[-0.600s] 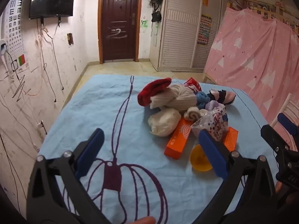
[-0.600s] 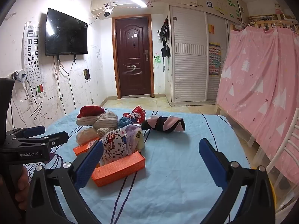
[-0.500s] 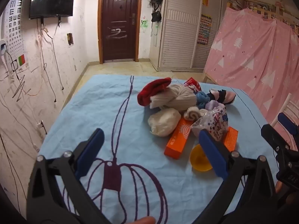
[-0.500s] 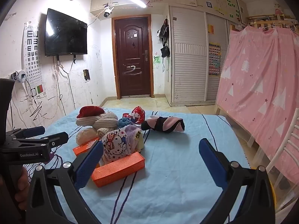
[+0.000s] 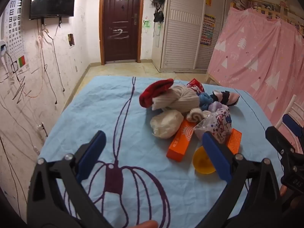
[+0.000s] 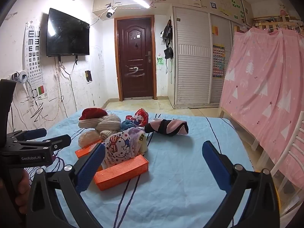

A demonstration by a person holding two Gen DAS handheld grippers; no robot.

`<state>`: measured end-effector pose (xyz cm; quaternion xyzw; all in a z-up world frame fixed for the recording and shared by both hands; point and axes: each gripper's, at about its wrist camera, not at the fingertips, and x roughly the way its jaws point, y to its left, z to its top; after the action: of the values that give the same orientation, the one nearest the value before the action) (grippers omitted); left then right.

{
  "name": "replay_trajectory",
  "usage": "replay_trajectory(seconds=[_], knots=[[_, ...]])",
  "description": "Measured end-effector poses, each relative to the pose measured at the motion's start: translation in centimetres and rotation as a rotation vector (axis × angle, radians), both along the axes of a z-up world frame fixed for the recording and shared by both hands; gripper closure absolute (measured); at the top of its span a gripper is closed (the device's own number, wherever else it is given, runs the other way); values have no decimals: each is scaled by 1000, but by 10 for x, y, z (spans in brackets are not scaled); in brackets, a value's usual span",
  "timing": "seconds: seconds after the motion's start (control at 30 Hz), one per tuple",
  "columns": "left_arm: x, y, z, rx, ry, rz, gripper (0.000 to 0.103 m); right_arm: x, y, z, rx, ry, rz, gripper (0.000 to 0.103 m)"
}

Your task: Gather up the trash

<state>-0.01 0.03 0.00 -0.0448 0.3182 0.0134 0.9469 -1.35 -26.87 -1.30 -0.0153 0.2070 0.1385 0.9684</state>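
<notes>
A heap lies on the blue cloth-covered table [image 5: 106,112]: two orange boxes [image 5: 180,142] [image 6: 121,171], a cartoon-printed plastic bag [image 5: 216,123] [image 6: 119,148], a red snack wrapper [image 5: 195,84] [image 6: 139,116], rolled socks and knitwear [image 5: 180,98]. A yellow bowl [image 5: 202,163] sits at the heap's near edge, partly behind my left gripper's right finger. My left gripper [image 5: 153,152] hovers open and empty short of the heap. My right gripper [image 6: 153,159] stands open and empty, the nearer orange box just inside its left finger.
A white chair [image 6: 290,152] stands off the table's right edge, before a pink curtain [image 6: 266,79]. A scribbled wall with cables [image 5: 24,87] runs along the left. A pink-and-black sock bundle [image 6: 169,128] lies apart on the right of the heap.
</notes>
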Motion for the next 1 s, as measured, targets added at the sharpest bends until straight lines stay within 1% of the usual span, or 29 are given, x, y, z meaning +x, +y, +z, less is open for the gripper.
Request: replay_trajectory(seconds=[0.1, 0.4, 0.57, 0.6, 1.0], knots=[[0, 0, 0, 1, 0, 0, 6, -1, -1, 4, 0, -1, -1, 8], [0, 0, 0, 2, 0, 1, 6, -1, 3, 3, -1, -4, 0, 8], [0, 0, 0, 1, 0, 0, 6, -4, -3, 7, -3, -7, 0, 8], [0, 0, 0, 2, 0, 0, 6, -3, 2, 3, -4, -11, -1, 8], [0, 0, 0, 1, 1, 0, 6, -4, 0, 4, -7, -12, -2, 8]])
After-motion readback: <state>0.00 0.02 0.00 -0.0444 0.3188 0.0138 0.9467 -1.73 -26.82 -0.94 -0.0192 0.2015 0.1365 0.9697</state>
